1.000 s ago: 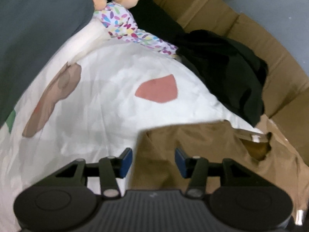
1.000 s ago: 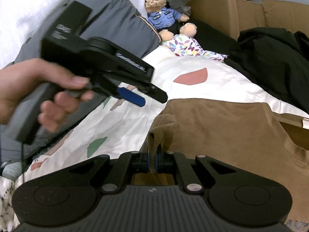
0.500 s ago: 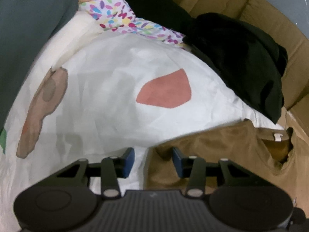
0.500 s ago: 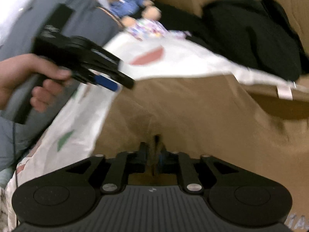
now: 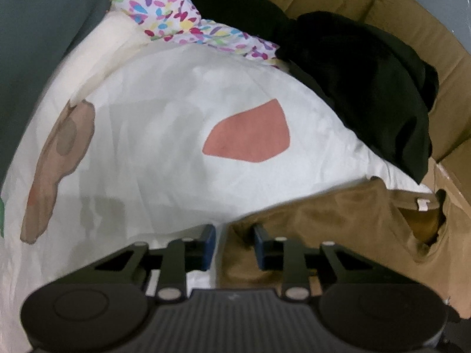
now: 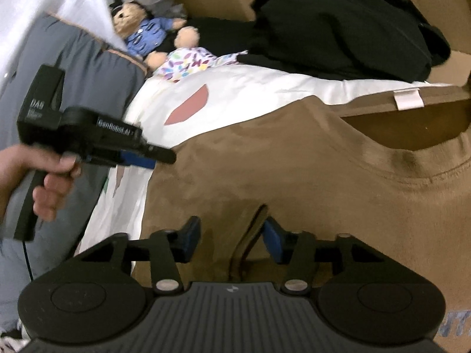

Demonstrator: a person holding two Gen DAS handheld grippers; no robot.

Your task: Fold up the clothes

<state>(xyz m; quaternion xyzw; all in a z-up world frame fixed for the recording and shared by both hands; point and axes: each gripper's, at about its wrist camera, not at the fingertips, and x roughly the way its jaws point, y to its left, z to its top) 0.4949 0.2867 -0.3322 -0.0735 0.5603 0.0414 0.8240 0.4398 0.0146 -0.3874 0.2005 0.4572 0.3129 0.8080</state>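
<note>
A brown T-shirt (image 6: pixel 294 170) lies spread on a white patterned bed sheet (image 5: pixel 176 135), its collar with a white tag (image 6: pixel 407 100) at the far right. My right gripper (image 6: pixel 232 235) is open over the shirt, a raised fold of brown cloth between its jaws. My left gripper (image 5: pixel 234 242) is open at the shirt's left edge (image 5: pixel 323 220), straddling the border of shirt and sheet. It also shows in the right wrist view (image 6: pixel 141 158), held by a hand just above that edge.
A black garment pile (image 5: pixel 368 82) lies at the back right on cardboard (image 5: pixel 412 23). A teddy bear in blue (image 6: pixel 144 29) and a floral doll (image 5: pixel 167 14) sit at the back. A grey pillow (image 6: pixel 73 67) lies at left.
My right gripper has opened and let go of the brown shirt fold after moving it right. My left gripper has come lower onto the shirt's left edge, still open.
</note>
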